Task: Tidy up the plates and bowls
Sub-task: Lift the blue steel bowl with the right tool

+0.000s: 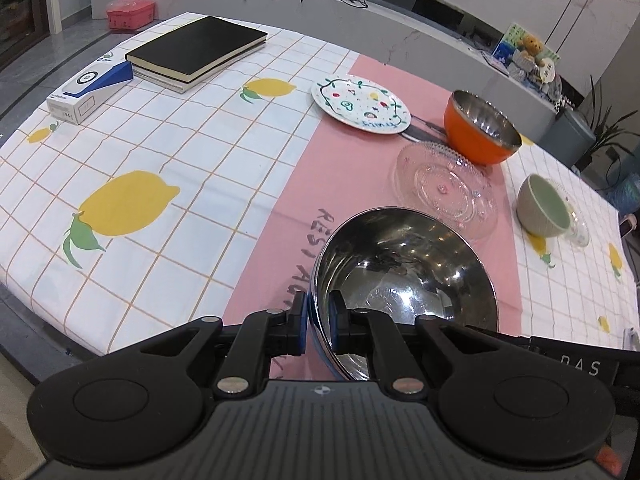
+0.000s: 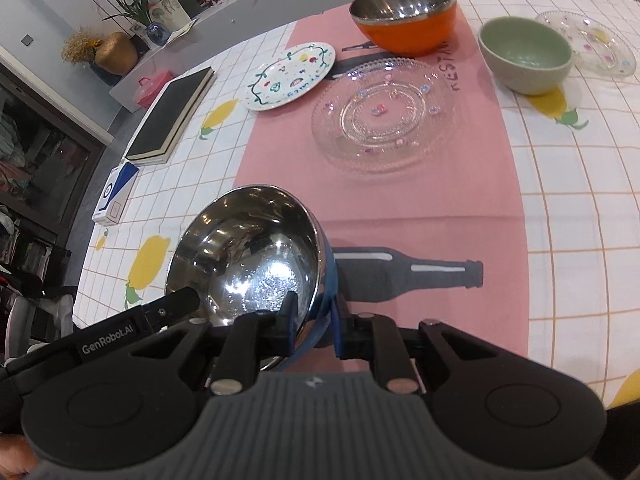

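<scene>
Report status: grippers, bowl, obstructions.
Left gripper and right gripper both shut on steel bowl rim. Clear glass plate lies ahead, apart.

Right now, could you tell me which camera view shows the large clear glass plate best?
The right wrist view: the large clear glass plate lies whole and central, its coloured dots plain. The left wrist view shows it smaller and foreshortened, its far rim hidden behind the orange bowl.

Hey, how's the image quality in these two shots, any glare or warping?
Left wrist view: fisheye bends the table edge; the steel bowl mirrors the room, mild highlights. Right wrist view: a bright glare patch inside the steel bowl, corners vignetted dark, the glass plate sharp.
</scene>
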`<state>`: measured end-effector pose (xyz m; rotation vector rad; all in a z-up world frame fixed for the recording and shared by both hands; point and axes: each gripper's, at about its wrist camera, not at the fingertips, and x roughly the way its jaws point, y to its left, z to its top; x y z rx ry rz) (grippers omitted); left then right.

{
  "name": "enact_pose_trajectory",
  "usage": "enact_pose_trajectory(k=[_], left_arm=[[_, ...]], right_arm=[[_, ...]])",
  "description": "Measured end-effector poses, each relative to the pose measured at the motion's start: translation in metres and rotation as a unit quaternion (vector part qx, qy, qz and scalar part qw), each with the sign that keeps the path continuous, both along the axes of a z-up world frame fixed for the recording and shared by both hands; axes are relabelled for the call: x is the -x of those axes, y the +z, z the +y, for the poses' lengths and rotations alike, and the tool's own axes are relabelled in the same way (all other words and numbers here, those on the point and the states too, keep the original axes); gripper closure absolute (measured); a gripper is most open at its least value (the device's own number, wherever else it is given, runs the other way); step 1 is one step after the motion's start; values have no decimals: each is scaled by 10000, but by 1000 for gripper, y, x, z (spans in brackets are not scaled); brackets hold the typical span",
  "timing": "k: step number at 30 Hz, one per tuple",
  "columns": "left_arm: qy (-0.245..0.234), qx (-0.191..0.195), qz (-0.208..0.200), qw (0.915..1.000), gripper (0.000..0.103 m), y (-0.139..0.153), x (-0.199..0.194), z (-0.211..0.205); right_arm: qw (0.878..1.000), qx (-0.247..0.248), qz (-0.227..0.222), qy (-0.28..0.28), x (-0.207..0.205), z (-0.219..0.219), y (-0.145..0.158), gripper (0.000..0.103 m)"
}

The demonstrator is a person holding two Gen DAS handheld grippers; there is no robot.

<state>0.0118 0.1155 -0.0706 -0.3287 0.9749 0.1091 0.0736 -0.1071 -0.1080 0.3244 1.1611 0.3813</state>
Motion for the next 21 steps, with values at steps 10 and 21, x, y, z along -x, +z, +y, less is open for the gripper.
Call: enact_pose_trajectory(k=[10, 21], left_arm=[[118, -147, 180, 9997, 92, -6, 1, 2], [57, -314, 51, 9995, 71, -1, -1, -3]], right_arm=[[9999, -28, 87, 59, 1, 6, -10, 88], [9997, 127, -94, 192, 2, 9, -2, 63]])
